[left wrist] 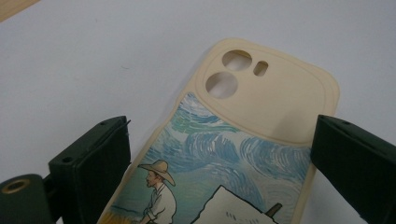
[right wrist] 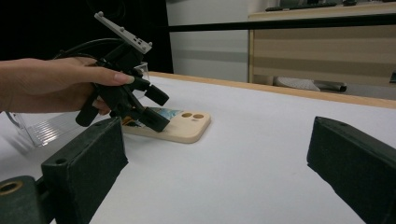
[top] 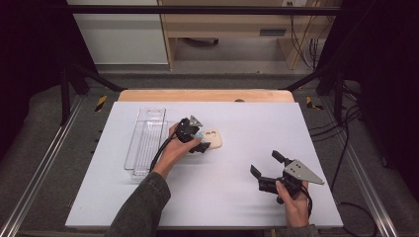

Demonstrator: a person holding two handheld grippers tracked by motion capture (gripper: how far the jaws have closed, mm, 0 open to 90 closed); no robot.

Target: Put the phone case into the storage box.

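Phone case (left wrist: 243, 140), cream with a painted straw-hatted figure and no legible writing, lies flat mid-table beside the clear tray (top: 146, 140). Left gripper (top: 200, 143) tilts down, jaws spread astride it. Right gripper (top: 267, 165) hovers well apart, jaws wide.

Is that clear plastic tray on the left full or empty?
Empty, as far as shows: the long clear plastic tray reveals only its own ribbed floor, and the cream painted phone case lies outside it on the white table.

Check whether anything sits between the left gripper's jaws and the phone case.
Nothing visible does. The left gripper is open with a jaw on each side of the phone case, which lies flat on the table; only bare table shows in the gaps.
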